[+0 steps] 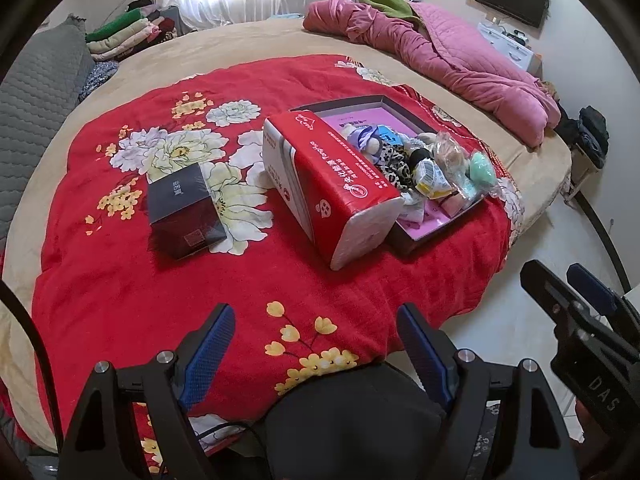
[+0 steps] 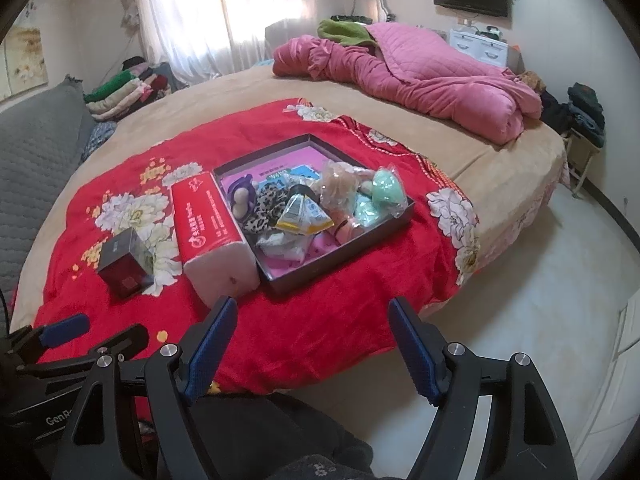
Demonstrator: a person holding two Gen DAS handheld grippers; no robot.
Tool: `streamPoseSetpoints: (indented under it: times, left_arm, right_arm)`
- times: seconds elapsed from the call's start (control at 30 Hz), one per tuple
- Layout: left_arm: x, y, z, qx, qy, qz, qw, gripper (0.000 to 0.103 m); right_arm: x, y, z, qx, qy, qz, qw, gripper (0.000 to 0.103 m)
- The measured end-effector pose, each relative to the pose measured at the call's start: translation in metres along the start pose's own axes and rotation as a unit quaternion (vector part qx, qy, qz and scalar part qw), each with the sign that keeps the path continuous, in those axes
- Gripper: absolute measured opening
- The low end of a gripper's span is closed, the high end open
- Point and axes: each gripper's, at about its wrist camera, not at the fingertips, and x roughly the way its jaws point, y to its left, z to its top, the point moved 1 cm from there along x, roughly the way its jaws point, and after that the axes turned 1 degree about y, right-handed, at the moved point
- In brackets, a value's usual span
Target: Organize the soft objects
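Heaped in the shallow dark tray (image 2: 362, 236) with its pink lining: a leopard-print cloth piece (image 2: 262, 210), a mint-green puff (image 2: 386, 186) in crinkly clear wrap, a yellow-and-white sachet (image 2: 300, 216), a lilac holder with two pale balls (image 2: 240, 196). Beside it, touching the tray's left wall, a red soft-pack of tissues (image 2: 212, 220), squashy at its white end; well apart to the left, a hard glossy dark box (image 2: 126, 268). All resting on a plush red blanket (image 2: 300, 320) with printed flowers, spread over a tan bed (image 2: 500, 168). Left tool (image 1: 316, 344) and right tool (image 2: 312, 338) both spread wide, holding nothing, hovering short of the blanket's near edge. Fits either a tray already filled or a heap awaiting sorting; cannot tell which. For any pick here: pinch cloth at a fold, wrapped pieces by the slack film, lightly, without dragging neighbours along.
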Motion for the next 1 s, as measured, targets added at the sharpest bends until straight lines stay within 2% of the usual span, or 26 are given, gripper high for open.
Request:
streamPoseSetpoints:
  times: [1.0]
  left_arm:
    - [-0.0028, -0.0019, 0.0011, 0.002, -0.003, 0.005, 1.0, 0.082]
  right_arm:
    - [0.0007, 0.001, -0.0005, 0.001, 0.001, 0.001, 1.0, 0.079]
